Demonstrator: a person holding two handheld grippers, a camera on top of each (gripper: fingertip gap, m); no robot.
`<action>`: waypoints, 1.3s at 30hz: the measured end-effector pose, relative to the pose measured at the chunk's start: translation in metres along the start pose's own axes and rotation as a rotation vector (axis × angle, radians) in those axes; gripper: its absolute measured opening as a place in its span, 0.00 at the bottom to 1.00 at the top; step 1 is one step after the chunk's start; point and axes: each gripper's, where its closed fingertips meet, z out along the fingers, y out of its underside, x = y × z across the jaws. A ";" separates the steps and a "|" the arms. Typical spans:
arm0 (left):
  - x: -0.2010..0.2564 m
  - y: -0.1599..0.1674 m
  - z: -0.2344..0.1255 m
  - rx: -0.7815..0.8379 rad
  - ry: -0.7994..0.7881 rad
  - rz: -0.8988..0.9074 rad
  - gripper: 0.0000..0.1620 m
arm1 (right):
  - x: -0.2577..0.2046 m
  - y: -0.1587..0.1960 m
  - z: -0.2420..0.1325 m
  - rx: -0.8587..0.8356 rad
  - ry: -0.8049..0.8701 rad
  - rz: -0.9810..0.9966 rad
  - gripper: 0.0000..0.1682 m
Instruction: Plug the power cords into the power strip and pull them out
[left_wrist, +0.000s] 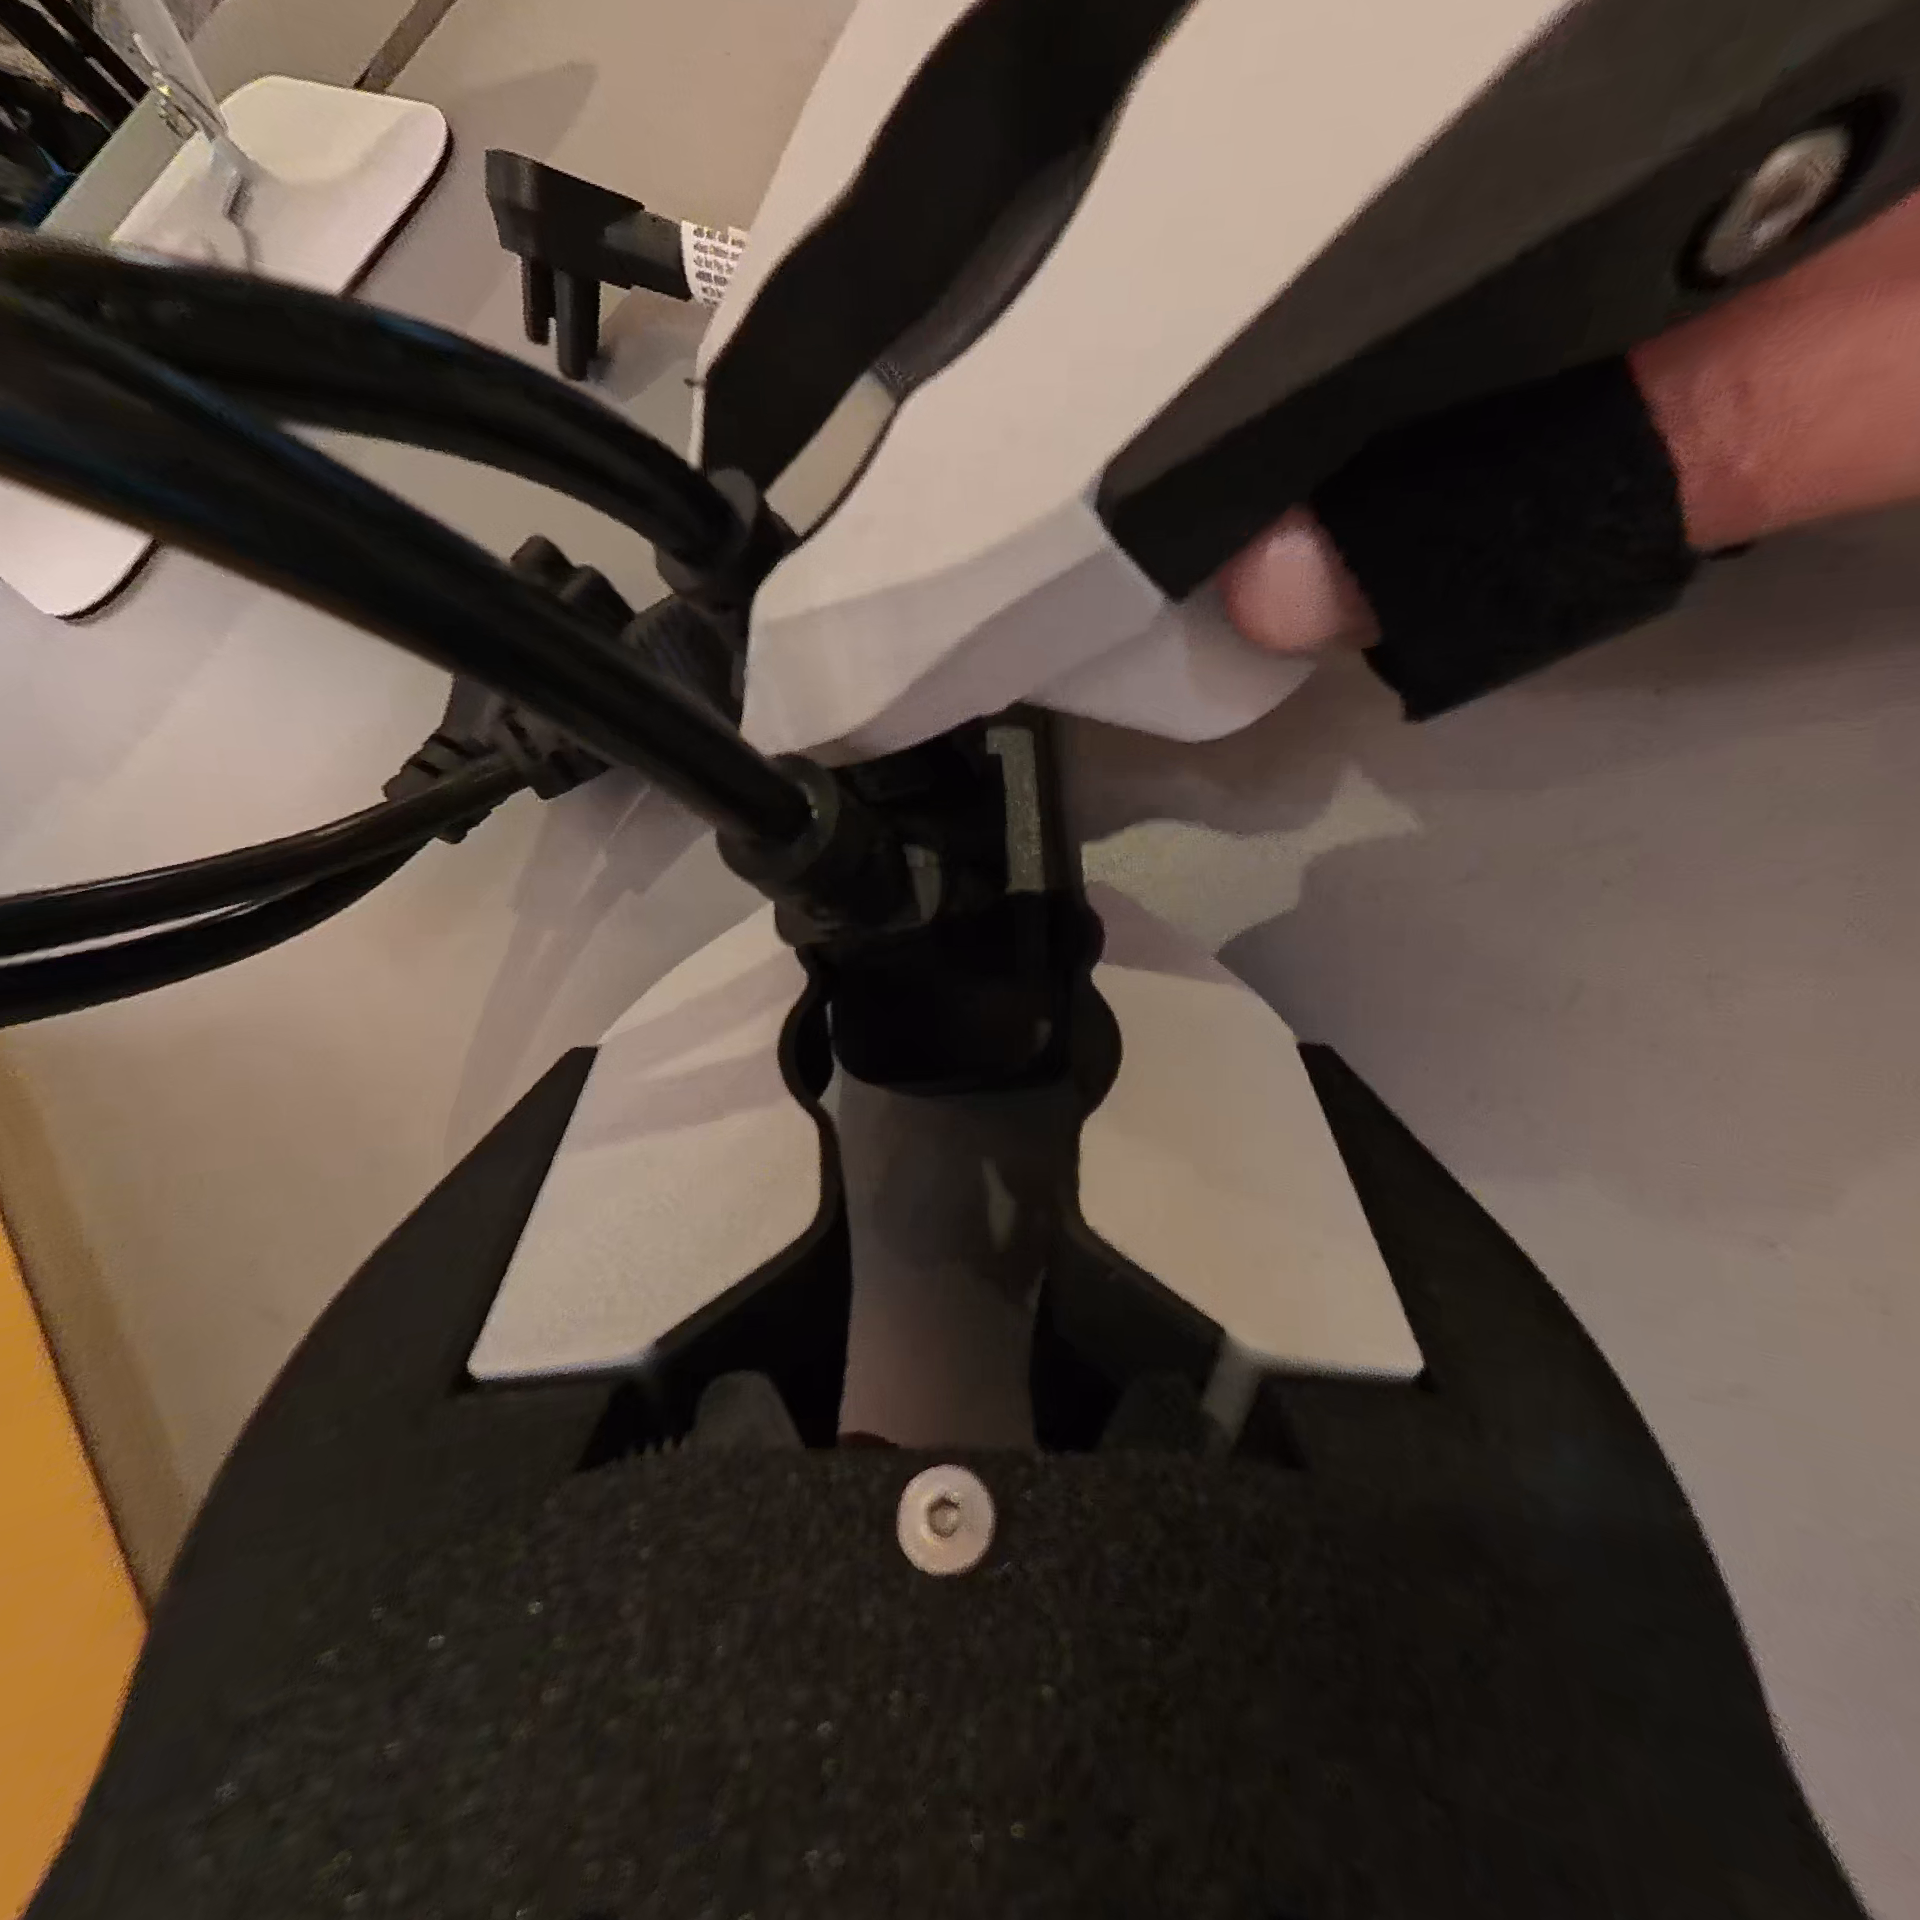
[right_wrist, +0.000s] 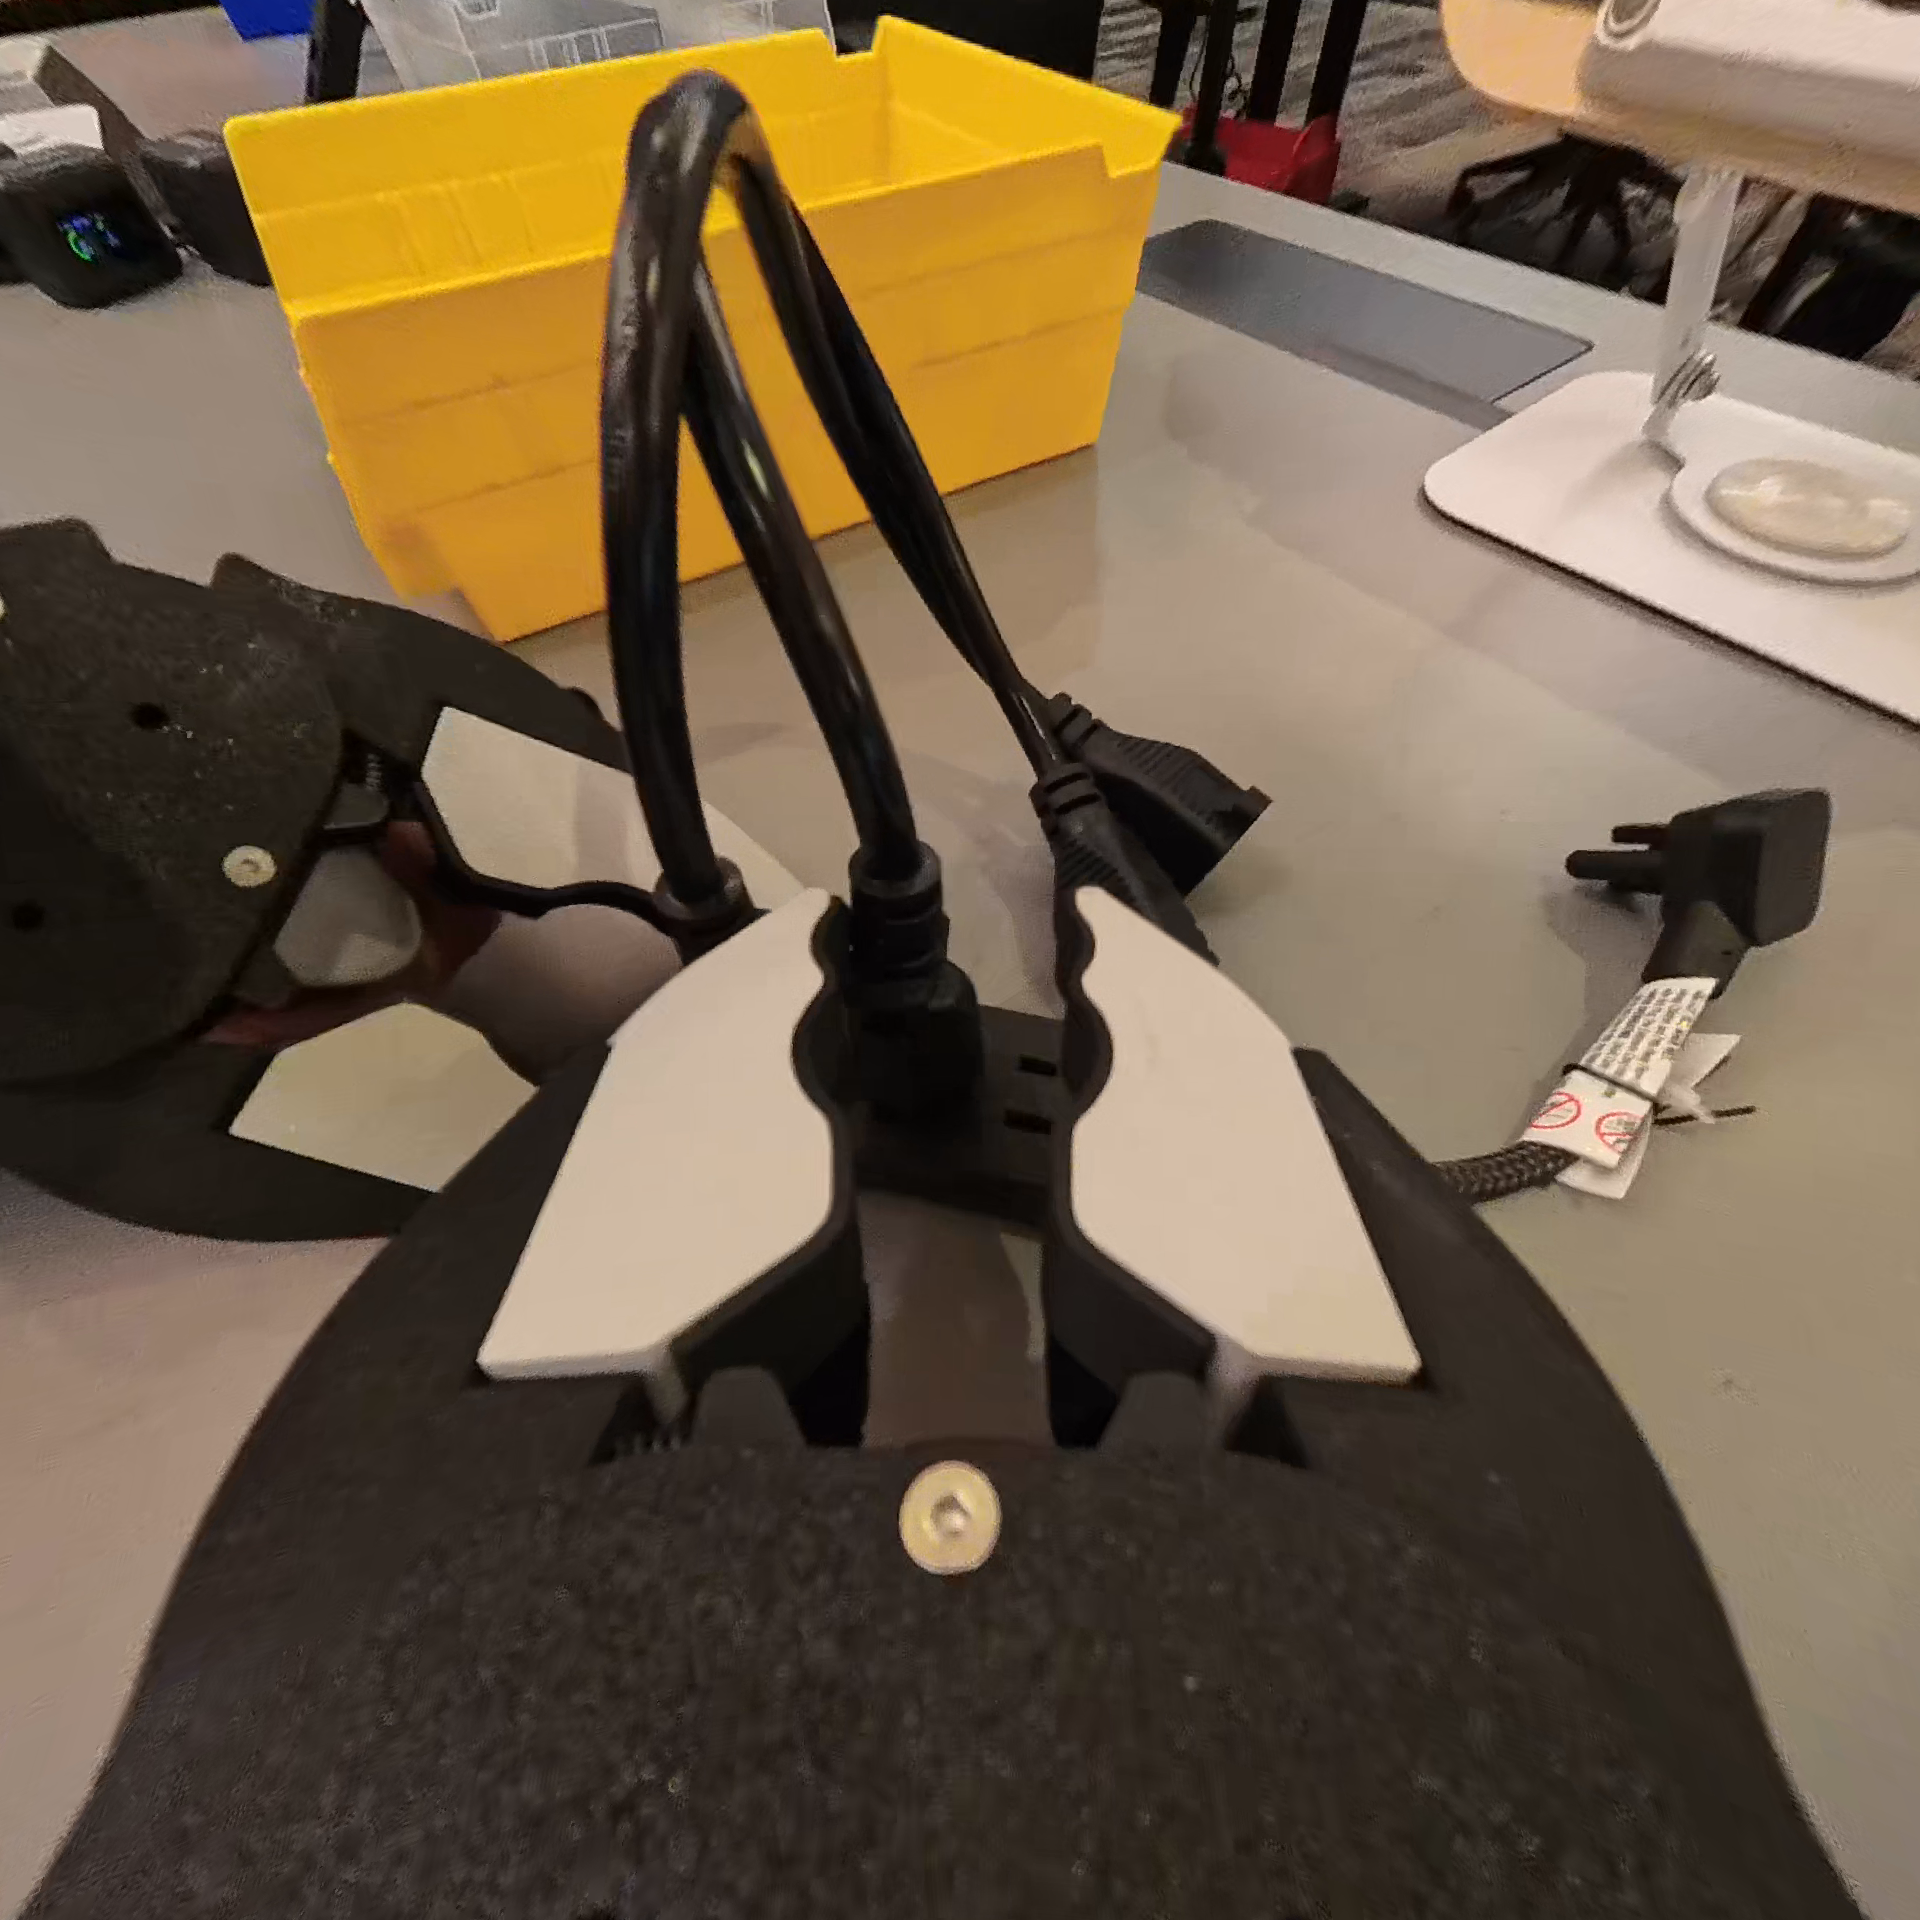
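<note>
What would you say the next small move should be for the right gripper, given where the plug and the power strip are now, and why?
Probably close the right gripper on the plug and pull straight up. Its fingers are spread to either side of the plug, which stands in the power strip, while the left gripper seems clamped on the strip's end, bracing it.

Occlusions, both wrist views

Power strip (right_wrist: 1023, 1091) mostly hidden behind right gripper (right_wrist: 951, 940); cord loops (left_wrist: 208, 499) cut off at left edge.
</note>
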 end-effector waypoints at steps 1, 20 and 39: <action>0.000 0.000 0.000 -0.002 -0.005 0.003 0.26 | 0.001 0.001 0.001 -0.003 -0.007 0.029 0.24; 0.007 -0.003 -0.002 0.019 -0.028 -0.029 0.26 | -0.003 0.030 -0.011 -0.160 0.123 -0.027 0.22; 0.015 -0.004 -0.006 0.044 0.011 0.060 0.26 | -0.015 0.030 -0.008 -0.139 -0.130 0.075 0.15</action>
